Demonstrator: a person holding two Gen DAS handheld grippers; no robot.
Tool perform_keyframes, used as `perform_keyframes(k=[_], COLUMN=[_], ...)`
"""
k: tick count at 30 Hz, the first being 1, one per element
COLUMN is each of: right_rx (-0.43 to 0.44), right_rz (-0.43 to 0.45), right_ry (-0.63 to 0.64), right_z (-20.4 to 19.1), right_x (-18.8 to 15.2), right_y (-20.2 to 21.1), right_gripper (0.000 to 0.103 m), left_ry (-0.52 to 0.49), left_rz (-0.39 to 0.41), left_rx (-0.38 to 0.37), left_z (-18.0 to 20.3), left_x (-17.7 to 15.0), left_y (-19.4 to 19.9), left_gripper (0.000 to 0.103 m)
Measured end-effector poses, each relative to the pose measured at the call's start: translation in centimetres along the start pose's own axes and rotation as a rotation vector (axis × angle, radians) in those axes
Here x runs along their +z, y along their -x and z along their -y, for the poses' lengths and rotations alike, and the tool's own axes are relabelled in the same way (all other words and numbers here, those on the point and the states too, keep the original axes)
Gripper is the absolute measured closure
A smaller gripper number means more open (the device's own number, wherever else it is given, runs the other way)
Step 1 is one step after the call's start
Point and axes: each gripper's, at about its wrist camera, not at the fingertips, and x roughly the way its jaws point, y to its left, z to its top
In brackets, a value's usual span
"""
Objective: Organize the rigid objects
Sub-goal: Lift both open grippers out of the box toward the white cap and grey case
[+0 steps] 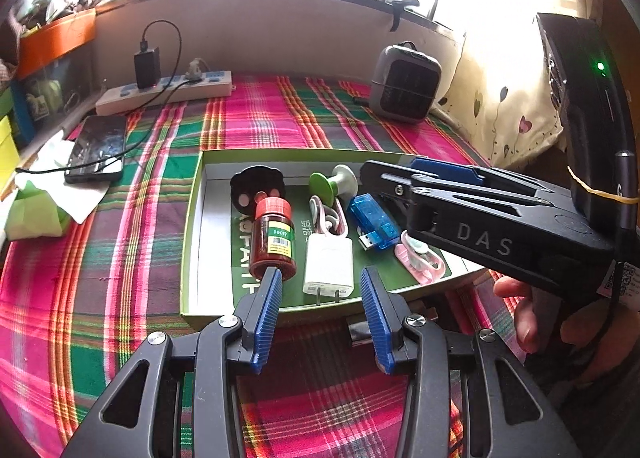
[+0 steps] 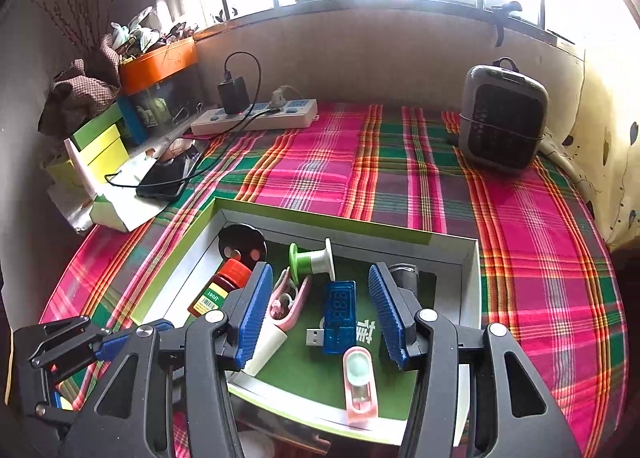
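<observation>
White charger (image 2: 266,342) half hidden; dark cylinder (image 2: 404,276) behind finger, perhaps flashlight.

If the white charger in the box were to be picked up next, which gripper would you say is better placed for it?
Left, probably. The left tongs stand open with the white charger directly between and just ahead of them. The right tongs are open over the blue USB tester, with the charger off to their side.

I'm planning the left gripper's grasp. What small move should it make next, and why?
Probably ease the left gripper forward and down over the white charger. The gripper is open, the charger lies between its blue pads at the box's near edge, and the red-capped bottle sits close beside the left pad.
</observation>
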Motion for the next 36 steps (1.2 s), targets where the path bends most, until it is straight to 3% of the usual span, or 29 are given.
perform_keyframes(k=[18,36], right_rx=[-0.025,0.018], right_rz=[0.031,-0.084], right_ry=[0.004,0.062], right_z=[0.0,-3.7], right_x=[-4.3,-9.6], right_y=[5.1,3.8], right_gripper=[0.051,0.051], left_ry=[0.056,0.094], left_rz=[0.022,0.004], left_rx=[0.003,0.001], left_z=[-1.8,-3.0], left_x=[-2.6,-5.5], left_y=[2.9,3.9], left_gripper=[0.063,0.063])
